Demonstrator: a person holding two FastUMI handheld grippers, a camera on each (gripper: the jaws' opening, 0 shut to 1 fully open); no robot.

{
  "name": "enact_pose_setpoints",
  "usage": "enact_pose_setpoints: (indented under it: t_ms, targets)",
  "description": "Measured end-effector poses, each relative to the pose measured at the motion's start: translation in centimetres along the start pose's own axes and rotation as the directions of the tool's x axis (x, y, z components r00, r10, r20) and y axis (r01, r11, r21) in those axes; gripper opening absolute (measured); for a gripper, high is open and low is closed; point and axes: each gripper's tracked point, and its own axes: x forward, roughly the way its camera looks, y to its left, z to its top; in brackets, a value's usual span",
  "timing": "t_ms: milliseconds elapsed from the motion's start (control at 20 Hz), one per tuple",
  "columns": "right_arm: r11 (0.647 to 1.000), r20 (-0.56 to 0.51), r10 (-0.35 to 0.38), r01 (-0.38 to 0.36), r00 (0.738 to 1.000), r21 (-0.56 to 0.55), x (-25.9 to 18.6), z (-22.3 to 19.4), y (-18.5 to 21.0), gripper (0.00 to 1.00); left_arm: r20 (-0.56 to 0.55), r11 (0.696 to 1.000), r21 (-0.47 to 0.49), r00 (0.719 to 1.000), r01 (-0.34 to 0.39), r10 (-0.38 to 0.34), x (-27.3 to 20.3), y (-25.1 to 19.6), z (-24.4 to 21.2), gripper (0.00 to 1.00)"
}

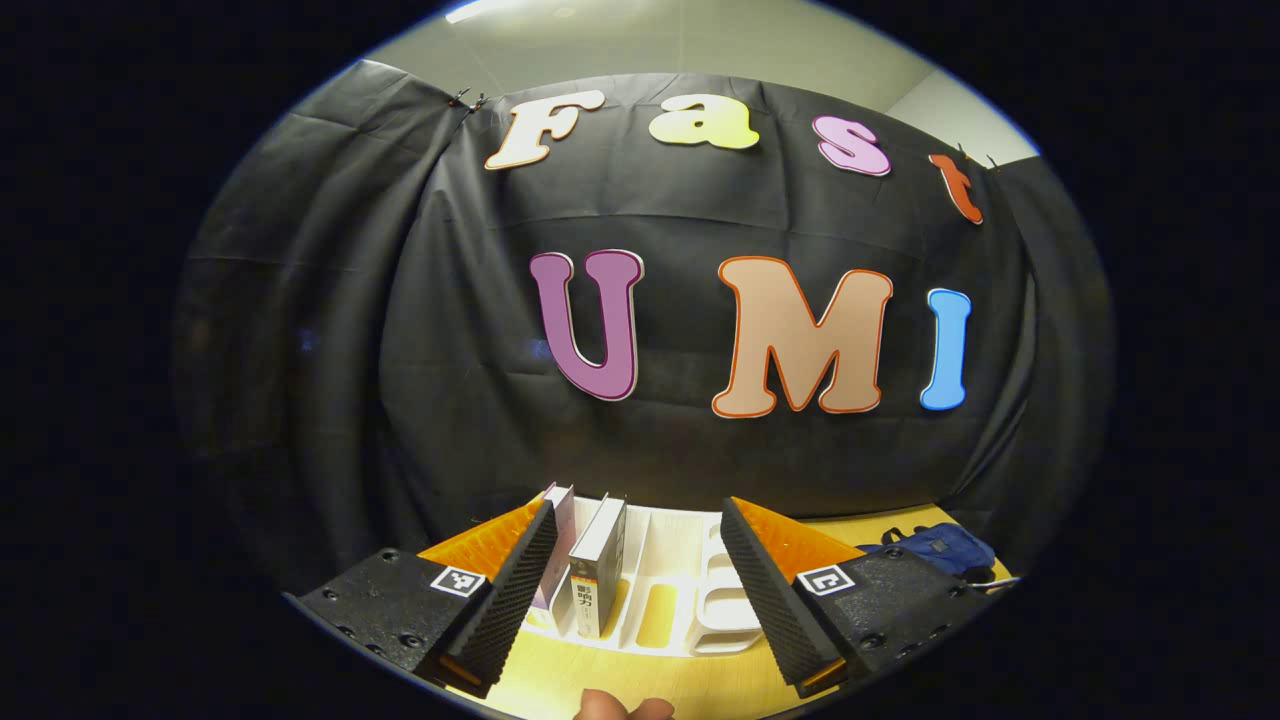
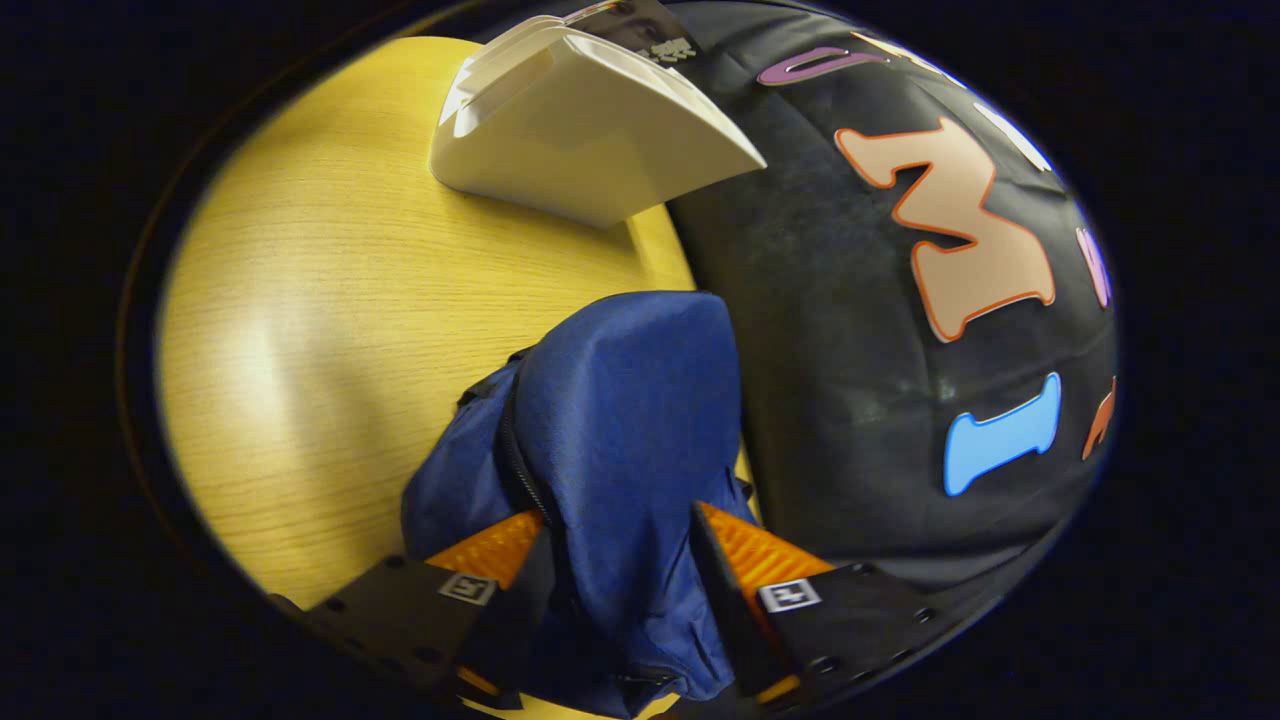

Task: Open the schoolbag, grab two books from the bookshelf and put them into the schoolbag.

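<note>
Before the bookshelf (image 1: 670, 600), left gripper (image 1: 640, 590) jaws wide apart, right gripper (image 2: 620, 600) jaws clamped on schoolbag (image 2: 620, 420) fabric.

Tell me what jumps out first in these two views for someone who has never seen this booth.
In the right gripper view, the blue schoolbag stands out against the yellow wooden table, with the right gripper closed on a fold of its fabric. In the left gripper view, the left gripper is open, facing the white bookshelf at the table's back edge, where two books stand upright in its slots.
</note>
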Motion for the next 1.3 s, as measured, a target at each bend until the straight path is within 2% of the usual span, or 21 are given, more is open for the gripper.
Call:
enact_pose_setpoints:
  t_ms: [100, 150, 250, 350, 550, 600, 650, 750, 900, 1100, 1200, 1300]
  targets:
    - [1.000, -0.002, 0.014, -0.013, 1.000, 0.003, 0.3, 0.0, 0.4, 0.25, -0.004, 1.000, -0.006, 1.000, -0.006, 0.006, -0.1, 0.2, -0.2, 0.96]
    - [0.999, -0.028, 0.036, -0.035, 0.999, 0.029, 0.4, -0.5, 0.9, 0.14, -0.005, 1.000, -0.011, 1.000, -0.009, 0.009, -0.1, 0.3, -0.2, 0.96]
    - [0.990, -0.087, 0.100, -0.091, 0.991, 0.108, 0.4, -1.5, 1.8, 0.18, -0.013, 1.000, -0.022, 1.000, -0.014, 0.014, -0.1, 0.6, -0.3, 0.97]
    - [0.974, -0.108, 0.137, -0.114, 0.985, 0.195, 0.8, -1.6, 1.7, 0.05, -0.021, 0.999, -0.039, 1.000, -0.022, 0.021, -0.1, 0.9, -0.5, 0.98]
    - [0.941, -0.148, 0.195, -0.143, 0.969, 0.307, 1.3, -2.0, 1.4, 0.08, -0.022, 0.998, -0.049, 0.999, -0.034, 0.033, 0.0, 1.6, -0.5, 0.97]
    - [0.923, -0.142, 0.214, -0.152, 0.967, 0.354, 1.3, -1.8, 1.3, 0.05, -0.023, 0.998, -0.048, 0.999, -0.035, 0.034, 0.0, 1.6, -0.6, 0.97]
    - [0.900, -0.139, 0.237, -0.163, 0.961, 0.405, 1.1, -1.9, 1.2, 0.01, -0.026, 0.998, -0.050, 0.999, -0.034, 0.032, 0.1, 1.6, -0.6, 0.97]
    - [0.852, -0.115, 0.255, -0.167, 0.960, 0.496, 0.9, -1.6, 0.3, 0.04, -0.038, 0.998, -0.057, 0.999, -0.029, 0.027, 0.1, 1.6, -1.0, 0.97]
    - [0.776, -0.053, 0.237, -0.156, 0.970, 0.611, 0.2, -0.9, -2.0, 0.05, -0.040, 0.998, -0.053, 0.999, -0.020, 0.018, 0.5, 1.4, -1.1, 0.98]
    - [0.655, 0.007, 0.204, -0.142, 0.979, 0.742, -1.3, -0.6, -5.7, 0.03, -0.024, 1.000, 0.014, 0.999, -0.022, 0.022, 1.8, 2.3, -0.6, 0.98]
    - [0.571, 0.033, 0.173, -0.128, 0.984, 0.811, -1.8, -0.8, -8.0, 0.04, -0.022, 0.999, 0.031, 1.000, -0.020, 0.021, 2.2, 2.6, -0.5, 0.97]
    - [0.461, 0.052, 0.141, -0.112, 0.989, 0.880, -2.4, -1.5, -10.0, 0.03, -0.021, 0.999, 0.038, 1.000, -0.020, 0.021, 2.6, 2.8, -0.5, 0.97]
